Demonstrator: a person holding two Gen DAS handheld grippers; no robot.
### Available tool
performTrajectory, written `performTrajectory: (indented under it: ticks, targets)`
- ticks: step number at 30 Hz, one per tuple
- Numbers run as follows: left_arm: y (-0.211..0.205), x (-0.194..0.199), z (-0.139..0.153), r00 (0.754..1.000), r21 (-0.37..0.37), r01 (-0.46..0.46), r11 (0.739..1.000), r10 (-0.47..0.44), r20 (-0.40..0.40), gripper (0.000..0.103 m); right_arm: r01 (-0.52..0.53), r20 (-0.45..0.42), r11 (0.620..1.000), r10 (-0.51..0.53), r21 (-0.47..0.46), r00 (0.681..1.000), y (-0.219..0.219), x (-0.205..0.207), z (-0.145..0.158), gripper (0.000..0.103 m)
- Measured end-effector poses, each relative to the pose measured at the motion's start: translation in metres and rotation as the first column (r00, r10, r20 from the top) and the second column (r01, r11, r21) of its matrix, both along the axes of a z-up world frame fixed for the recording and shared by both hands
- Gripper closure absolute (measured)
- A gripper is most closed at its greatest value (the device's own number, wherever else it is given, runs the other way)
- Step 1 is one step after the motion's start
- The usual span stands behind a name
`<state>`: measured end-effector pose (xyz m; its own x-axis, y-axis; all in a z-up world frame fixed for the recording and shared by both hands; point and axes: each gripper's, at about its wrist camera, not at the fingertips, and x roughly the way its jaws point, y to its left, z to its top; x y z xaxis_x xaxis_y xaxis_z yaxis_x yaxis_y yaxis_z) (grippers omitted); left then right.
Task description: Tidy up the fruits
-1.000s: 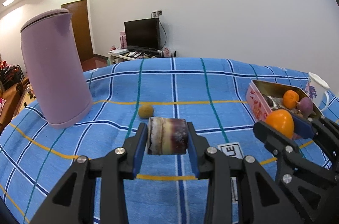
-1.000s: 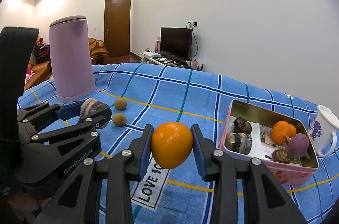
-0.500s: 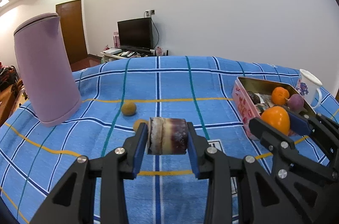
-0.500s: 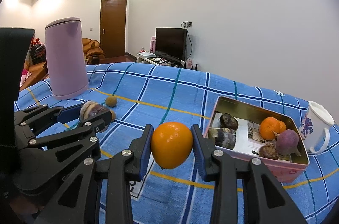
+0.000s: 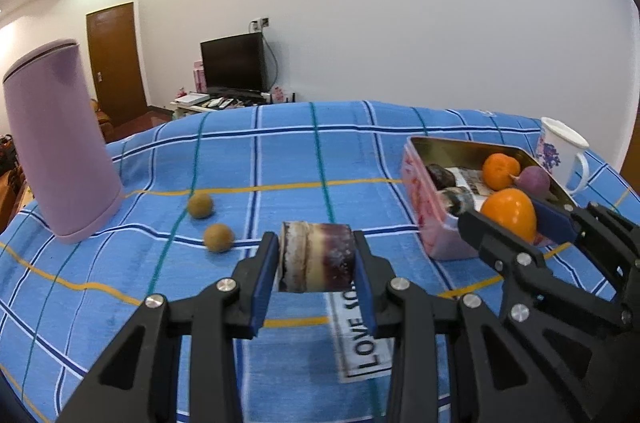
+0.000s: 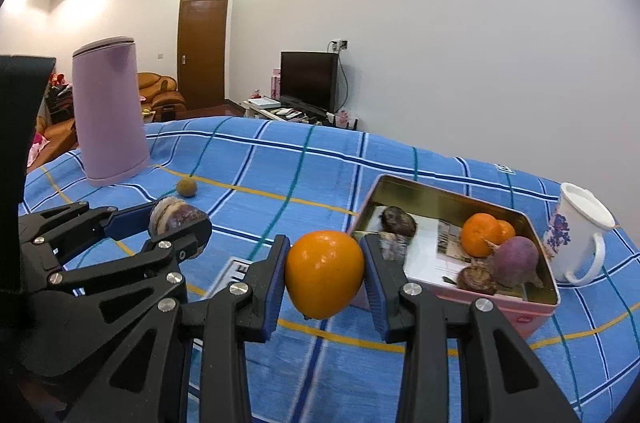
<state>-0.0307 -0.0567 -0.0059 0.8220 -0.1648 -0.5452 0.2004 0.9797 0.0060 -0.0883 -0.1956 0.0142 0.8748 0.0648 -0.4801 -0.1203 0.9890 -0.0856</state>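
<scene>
My left gripper [image 5: 316, 263] is shut on a purple and cream cut cylinder piece [image 5: 318, 255], held above the blue checked cloth; it also shows in the right wrist view [image 6: 176, 219]. My right gripper [image 6: 325, 277] is shut on an orange fruit [image 6: 324, 273], held just left of the pink tin box [image 6: 536, 307]; the fruit also shows in the left wrist view [image 5: 509, 213]. The tin [image 5: 416, 179] holds an orange [image 6: 480, 234], a purple round fruit [image 6: 514, 256] and dark pieces. Two small brown round fruits [image 5: 218, 238] [image 5: 200, 205] lie on the cloth.
A tall lilac kettle [image 5: 60, 151] stands at the left on the cloth. A white flowered mug [image 6: 578, 233] stands right of the tin. A printed label [image 5: 362, 337] lies on the cloth below my grippers. A TV and a door are in the room behind.
Both grippers have moved right and toward the tin with their loads held. The tin looks nearer and the kettle has slid left in both views.
</scene>
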Motion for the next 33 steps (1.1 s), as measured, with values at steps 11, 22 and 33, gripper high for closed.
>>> performTrajectory:
  ticks: [11,22,33]
  targets:
    - [-0.03,-0.004,0.002,0.998,0.009,0.055,0.998,-0.055,0.004,0.065,0.05,0.011,0.999,-0.05,-0.007,0.999,-0.026,-0.008,0.002,0.064]
    - [-0.062,0.001,0.004,0.994,-0.005,0.113,0.994,-0.113,0.005,0.065,0.136,0.029,0.991,-0.136,0.004,0.99,-0.062,-0.008,0.007,0.065]
    - [-0.091,0.012,0.011,0.988,-0.037,0.152,0.988,-0.151,0.014,0.065,0.235,0.029,0.972,-0.235,0.033,0.971,-0.1,0.001,0.011,0.065]
